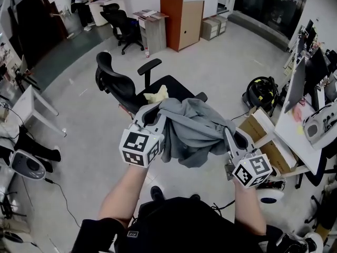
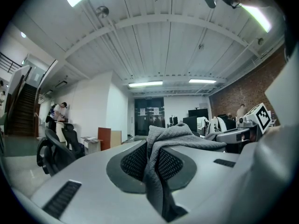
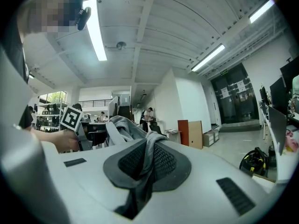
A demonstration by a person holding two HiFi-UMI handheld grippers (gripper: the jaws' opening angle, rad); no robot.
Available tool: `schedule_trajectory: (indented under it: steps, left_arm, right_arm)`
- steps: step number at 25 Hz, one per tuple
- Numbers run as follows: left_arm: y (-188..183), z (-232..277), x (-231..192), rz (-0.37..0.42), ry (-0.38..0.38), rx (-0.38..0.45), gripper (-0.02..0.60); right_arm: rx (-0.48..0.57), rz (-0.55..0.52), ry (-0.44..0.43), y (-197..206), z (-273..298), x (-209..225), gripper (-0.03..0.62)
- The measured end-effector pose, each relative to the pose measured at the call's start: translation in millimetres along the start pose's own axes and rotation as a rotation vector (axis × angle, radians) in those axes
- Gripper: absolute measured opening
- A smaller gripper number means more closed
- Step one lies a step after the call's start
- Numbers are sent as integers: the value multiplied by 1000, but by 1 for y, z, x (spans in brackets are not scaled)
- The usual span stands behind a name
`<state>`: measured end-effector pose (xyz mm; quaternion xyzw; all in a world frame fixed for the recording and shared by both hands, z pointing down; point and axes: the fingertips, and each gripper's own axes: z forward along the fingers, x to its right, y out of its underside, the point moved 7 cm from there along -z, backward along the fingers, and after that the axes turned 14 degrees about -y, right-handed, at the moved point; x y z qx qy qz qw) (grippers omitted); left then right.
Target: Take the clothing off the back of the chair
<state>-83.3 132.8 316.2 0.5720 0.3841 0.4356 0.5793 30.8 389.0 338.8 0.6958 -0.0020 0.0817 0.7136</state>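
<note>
Office: swivel chairs (image 1: 117, 83), desks (image 1: 284, 124), monitor (image 1: 296, 86).

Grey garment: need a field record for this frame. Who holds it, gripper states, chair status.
garment: grey garment, bunched, hanging between the two grippers
left: left gripper shut on a fold of it
right: right gripper shut on another fold
chair: black office chair, backrest bare, beyond the garment in the head view
seat: yellow item lying on it
status: garment off the chair back, held up by both grippers
</note>
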Motion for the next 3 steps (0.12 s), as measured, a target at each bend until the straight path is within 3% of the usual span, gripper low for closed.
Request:
schedule_trajectory:
  steps: [3]
  left_arm:
    - [5,3,7,-1,3,-10,32]
  right_arm:
    - [3,10,-1,5,-6,5,29]
